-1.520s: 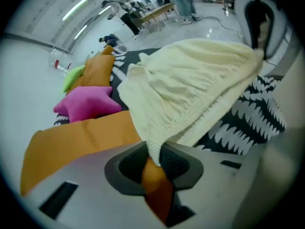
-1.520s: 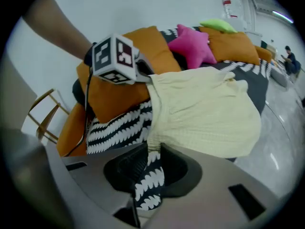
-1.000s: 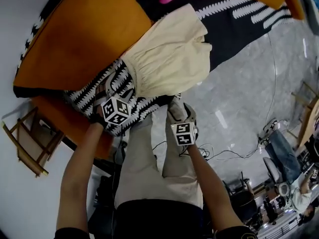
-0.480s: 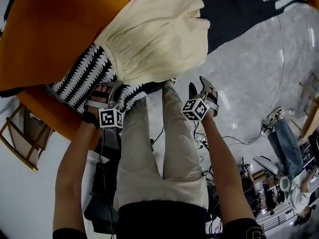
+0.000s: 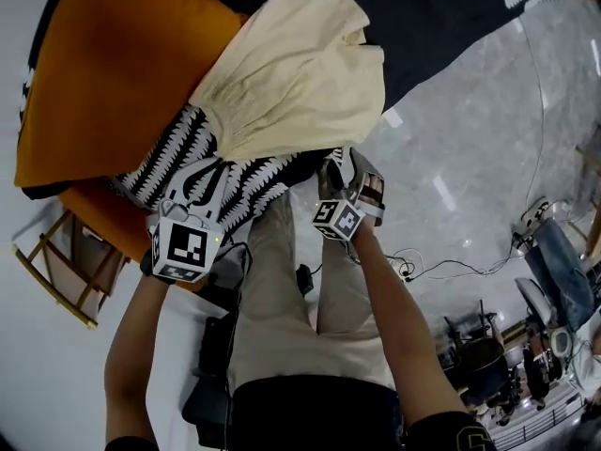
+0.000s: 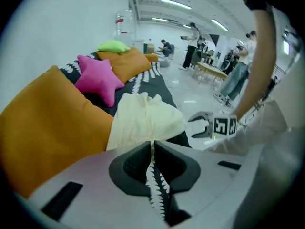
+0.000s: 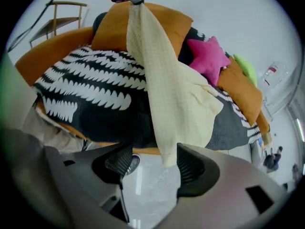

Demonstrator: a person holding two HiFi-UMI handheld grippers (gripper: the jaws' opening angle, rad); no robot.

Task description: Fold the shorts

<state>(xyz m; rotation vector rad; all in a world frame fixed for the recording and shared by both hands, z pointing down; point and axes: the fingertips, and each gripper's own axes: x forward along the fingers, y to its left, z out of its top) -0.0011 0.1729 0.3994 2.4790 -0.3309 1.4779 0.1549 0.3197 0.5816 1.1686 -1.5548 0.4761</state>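
Observation:
The cream shorts [image 5: 296,78] lie spread on a black-and-white patterned blanket [image 5: 239,191] over the orange sofa. My left gripper [image 5: 202,178] is at their near left corner. Its jaws have just closed, and in the left gripper view the left gripper [image 6: 153,144] is shut with the shorts [image 6: 145,118] running up to its tips. The right gripper view shows the shorts [image 7: 167,89] hanging lifted from that corner. My right gripper [image 5: 345,165] is at the near right corner. The right gripper [image 7: 152,163] stands open, its jaws just widened, with the cloth's corner loose between the pads.
Big orange cushions [image 5: 122,73] back the sofa, with a pink star cushion [image 6: 97,78] and a green one [image 6: 113,46] farther along. A wooden chair [image 5: 70,271] stands at the left. Cables [image 5: 423,271] run over the grey floor. People stand in the far room.
The left gripper has risen toward the camera, lifting the shorts' near left corner. The right gripper has slid left, in to the shorts' near right corner.

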